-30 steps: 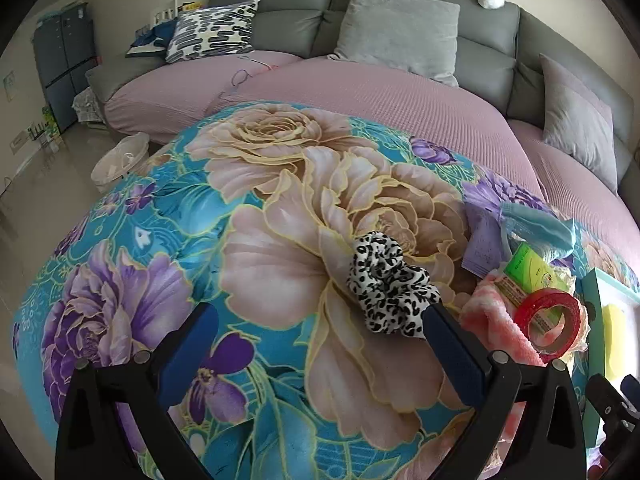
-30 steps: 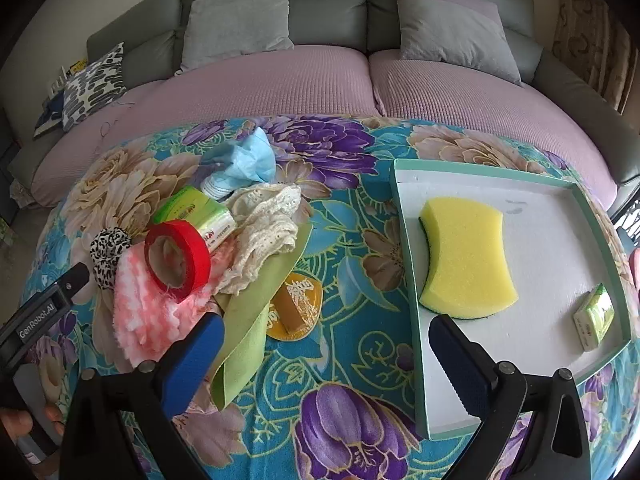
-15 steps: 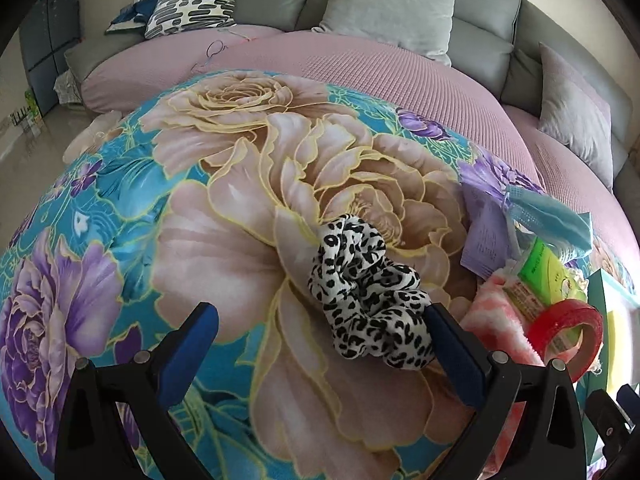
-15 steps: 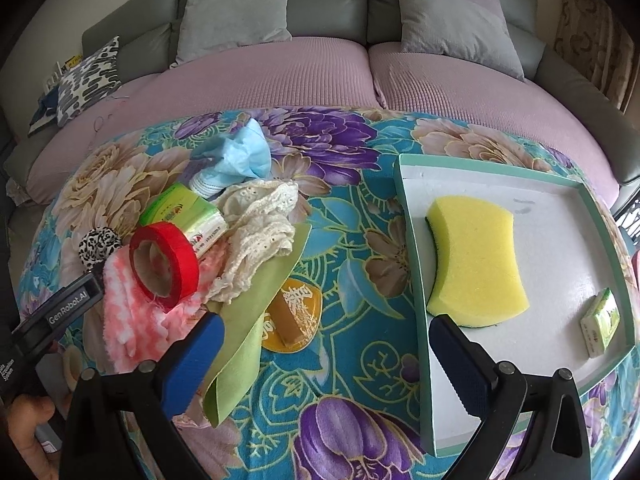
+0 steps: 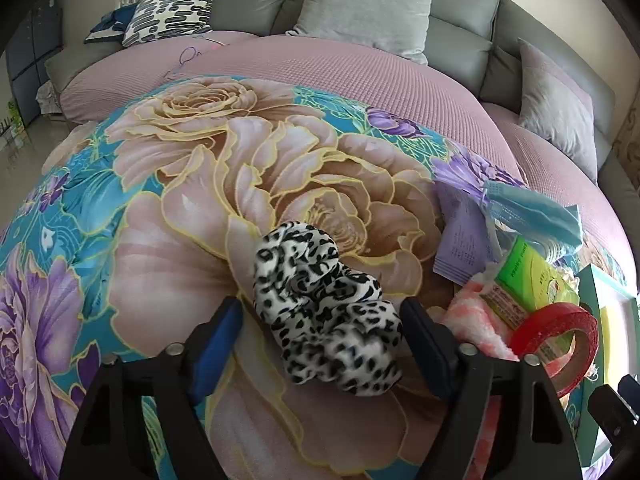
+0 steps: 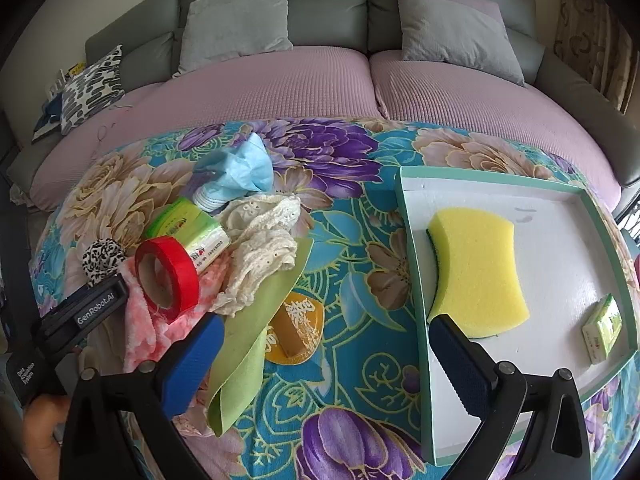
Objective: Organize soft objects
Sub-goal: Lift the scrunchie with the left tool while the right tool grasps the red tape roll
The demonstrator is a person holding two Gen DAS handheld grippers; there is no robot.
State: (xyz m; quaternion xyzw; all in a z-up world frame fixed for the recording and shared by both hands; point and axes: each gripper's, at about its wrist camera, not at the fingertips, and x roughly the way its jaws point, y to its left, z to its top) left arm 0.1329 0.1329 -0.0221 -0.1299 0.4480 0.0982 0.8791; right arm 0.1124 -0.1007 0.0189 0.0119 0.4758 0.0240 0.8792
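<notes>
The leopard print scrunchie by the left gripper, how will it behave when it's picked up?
The scrunchie looks like gathered fabric, so it will probably squash between the closing pads. It likely weighs little and may sag loosely. Its crumpled folds suggest it won't roll.

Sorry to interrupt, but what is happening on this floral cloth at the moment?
A person is sorting soft items with two handheld grippers. The left gripper has just been closing around the leopard-print scrunchie, which lies between its fingers, not yet pinched. The right gripper hangs open. A yellow sponge already sits in the tray.
</notes>
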